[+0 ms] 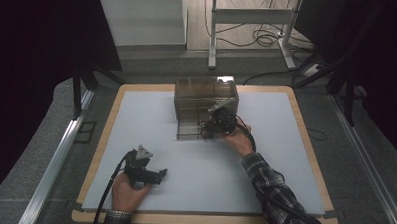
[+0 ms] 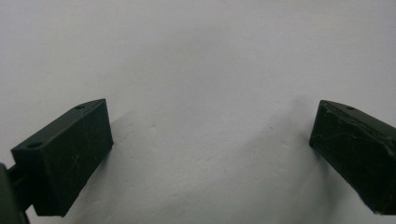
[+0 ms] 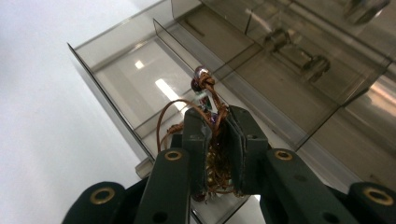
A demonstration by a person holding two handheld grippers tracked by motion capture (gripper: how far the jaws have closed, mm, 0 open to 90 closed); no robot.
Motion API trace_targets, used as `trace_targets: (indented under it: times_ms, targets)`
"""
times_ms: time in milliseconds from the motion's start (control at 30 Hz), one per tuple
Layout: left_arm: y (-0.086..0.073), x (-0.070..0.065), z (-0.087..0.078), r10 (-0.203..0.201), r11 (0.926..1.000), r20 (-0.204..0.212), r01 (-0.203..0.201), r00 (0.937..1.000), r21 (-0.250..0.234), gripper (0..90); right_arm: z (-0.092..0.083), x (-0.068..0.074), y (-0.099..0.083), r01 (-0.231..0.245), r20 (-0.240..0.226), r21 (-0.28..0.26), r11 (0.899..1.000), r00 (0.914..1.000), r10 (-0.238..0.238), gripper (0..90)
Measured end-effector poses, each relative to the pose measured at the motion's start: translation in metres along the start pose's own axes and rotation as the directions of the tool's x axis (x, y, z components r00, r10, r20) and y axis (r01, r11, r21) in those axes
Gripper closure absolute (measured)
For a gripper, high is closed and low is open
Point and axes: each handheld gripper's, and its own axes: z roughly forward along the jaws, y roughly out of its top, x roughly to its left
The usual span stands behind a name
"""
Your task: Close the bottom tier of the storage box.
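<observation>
at left, the left hand-held gripper (image 1: 160, 174) rested on the white table (image 1: 285, 145), jaws wide and empty. at right, the right hand-held gripper (image 3: 217, 122) pinched a beaded wire tangle (image 3: 208, 100) above the clear box's (image 1: 205, 94) open drawer (image 3: 122, 81).

A lab or test room was suggested. A white tabletop (image 1: 265, 159) with a wooden rim was framed by metal rails (image 1: 54, 162) and dark curtains (image 1: 33, 46). Behind it, a metal desk frame (image 1: 249, 23) and loose cables (image 1: 269, 37) were seen on a bare floor (image 1: 153, 55).
</observation>
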Motion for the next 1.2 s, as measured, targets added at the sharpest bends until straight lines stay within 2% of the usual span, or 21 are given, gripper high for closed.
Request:
trace_targets:
  times_ms: [600, 867, 1200]
  targets:
    - [0.0, 0.0, 0.0, -0.001, 1.0, 0.001, 0.001, 1.0, -0.001, 0.0, 0.007, -0.002, -0.004, -0.006, -0.011, 0.037, 0.999, 0.9999, 0.007, 75.8]
    - [0.0, 0.0, 0.0, 0.0, 1.0, 0.0, 0.0, 1.0, 0.0, 0.0, 0.006, 0.001, -0.001, 0.014, -0.006, 0.042, 0.999, 0.9999, -0.014, 66.0]
    - [0.0, 0.0, 0.0, 0.0, 1.0, 0.0, 0.0, 1.0, 0.0, 0.0, -0.003, 0.004, 0.005, 0.032, 0.005, 0.04, 0.999, 0.9995, -0.033, 58.0]
